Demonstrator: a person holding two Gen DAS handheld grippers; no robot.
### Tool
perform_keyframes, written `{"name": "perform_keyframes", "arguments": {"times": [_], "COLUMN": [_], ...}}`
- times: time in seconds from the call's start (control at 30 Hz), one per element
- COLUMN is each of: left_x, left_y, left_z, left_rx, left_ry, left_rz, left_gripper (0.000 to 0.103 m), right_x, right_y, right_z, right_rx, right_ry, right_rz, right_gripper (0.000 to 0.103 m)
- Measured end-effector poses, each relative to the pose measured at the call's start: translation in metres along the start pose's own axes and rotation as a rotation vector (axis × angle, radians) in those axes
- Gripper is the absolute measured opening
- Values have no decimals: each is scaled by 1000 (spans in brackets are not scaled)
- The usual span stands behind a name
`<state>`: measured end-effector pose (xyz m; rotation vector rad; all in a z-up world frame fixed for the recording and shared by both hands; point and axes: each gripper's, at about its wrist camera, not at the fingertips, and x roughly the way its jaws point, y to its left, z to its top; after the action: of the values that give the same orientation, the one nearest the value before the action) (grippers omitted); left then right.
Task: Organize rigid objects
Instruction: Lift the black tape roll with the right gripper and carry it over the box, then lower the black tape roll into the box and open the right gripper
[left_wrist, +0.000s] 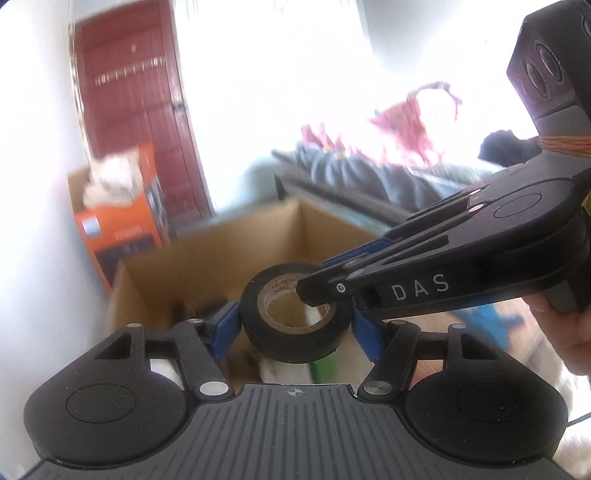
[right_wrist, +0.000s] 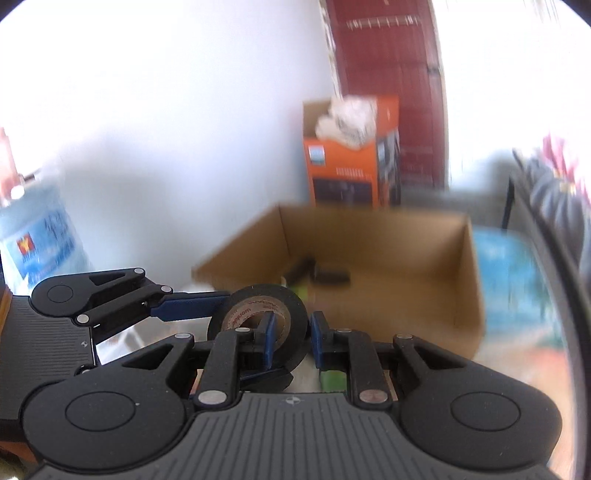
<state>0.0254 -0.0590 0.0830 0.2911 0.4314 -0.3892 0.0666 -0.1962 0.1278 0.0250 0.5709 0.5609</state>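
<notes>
Here, both tongs, left (left_wrist: 295, 330) and right (right_wrist: 290, 336), pinching black tape roll (left_wrist: 295, 314), open cardboard box (right_wrist: 469, 280) behind.

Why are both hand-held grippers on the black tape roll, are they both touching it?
Touching. The left wrist view shows the left hand-held gripper squeezing the tape roll; the right hand-held gripper pinches its wall.

Both units are showing matte black linkage arms with silver pivot pins and ribbed grey bases. The right gripper (left_wrist: 325, 291) is carrying white "DAS" lettering; blue pads are lining the jaws.
</notes>
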Motion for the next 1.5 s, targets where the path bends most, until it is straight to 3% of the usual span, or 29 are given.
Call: {"name": "perform_keyframes", "arguments": {"times": [0.1, 0.2, 0.47, 0.6, 0.73, 0.93, 1.1, 1.37, 1.5], "left_x": [9, 33, 121, 163, 199, 238, 263, 284, 284], "left_y": [13, 28, 67, 83, 93, 102, 105, 105, 106], "left_z": [25, 46, 61, 61, 64, 60, 57, 47, 49], "left_rx": [30, 34, -28, -127, -211, -302, -319, -338, -336], "left_ry": [-15, 26, 289, 412, 485, 541, 586, 643, 642], "left_rz": [19, 3, -75, -130, -166, -187, -181, -163, -155], "left_gripper": [66, 66, 66, 66, 66, 66, 66, 66, 73], "right_x": [6, 25, 121, 165, 197, 232, 257, 284, 289], "right_y": [-6, -17, -68, -96, -116, -142, -149, -143, -143], "right_z": [31, 58, 92, 96, 99, 104, 102, 95, 94], "right_rx": [-19, -19, 72, 116, 91, 84, 31, -39, -27], "right_ry": [-20, 12, 262, 380, 452, 535, 578, 597, 578], "right_rz": [15, 26, 64, 59, 37, 22, 20, 2, 8], "right_gripper": [22, 22, 23, 22, 22, 22, 22, 22, 22]}}
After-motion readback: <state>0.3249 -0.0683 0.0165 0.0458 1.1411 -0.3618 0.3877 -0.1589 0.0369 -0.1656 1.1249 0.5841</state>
